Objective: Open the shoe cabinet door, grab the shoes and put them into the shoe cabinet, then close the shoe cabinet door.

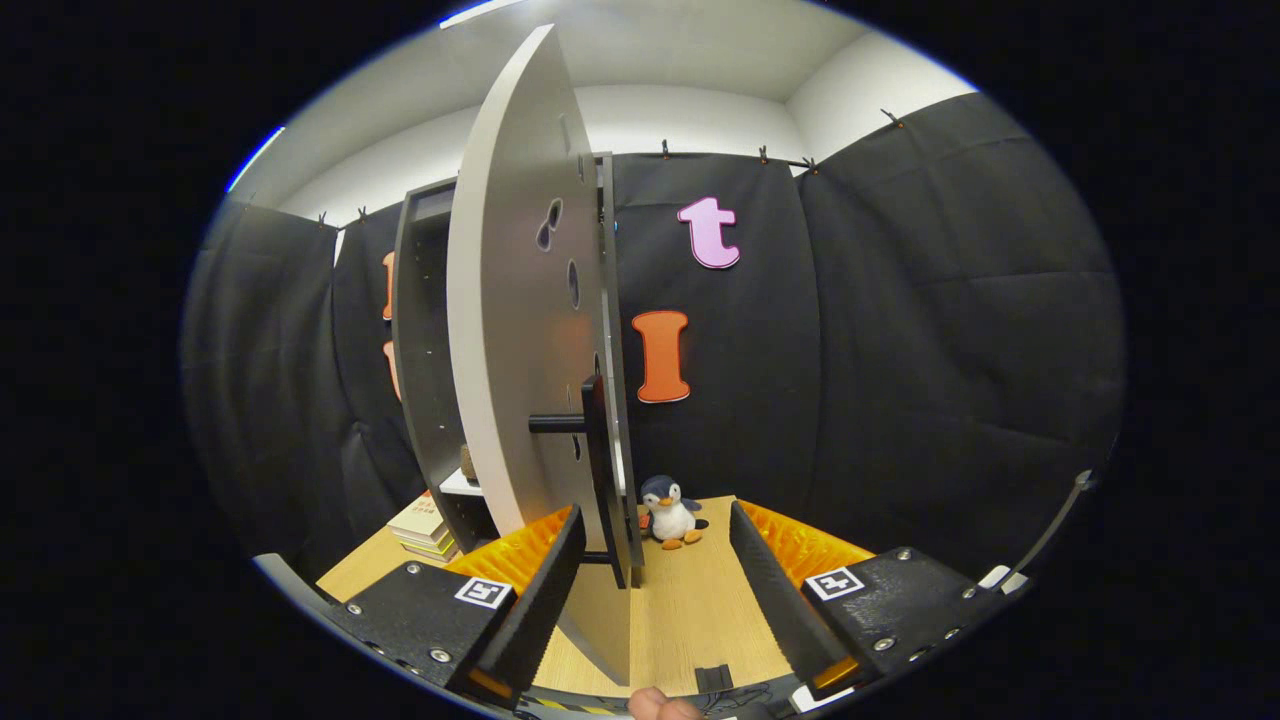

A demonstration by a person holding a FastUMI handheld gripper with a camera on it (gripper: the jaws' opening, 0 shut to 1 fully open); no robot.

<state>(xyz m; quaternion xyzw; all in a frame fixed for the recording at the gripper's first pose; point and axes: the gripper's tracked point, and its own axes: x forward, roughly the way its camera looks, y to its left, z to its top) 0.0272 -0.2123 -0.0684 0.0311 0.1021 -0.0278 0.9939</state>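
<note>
We hold the hand-held gripper (655,585) open, fingers straddling the cabinet door (520,330) edge by its handle (590,425), likely to swing it; a penguin toy (670,512) sits beyond.

1 cabinet door (505,330), 1 penguin toy (670,512), 1 book stack (422,528)

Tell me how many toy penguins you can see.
1: a penguin on the floor just beyond the open gripper, right of the cabinet door. Others may be hidden behind it.
</note>
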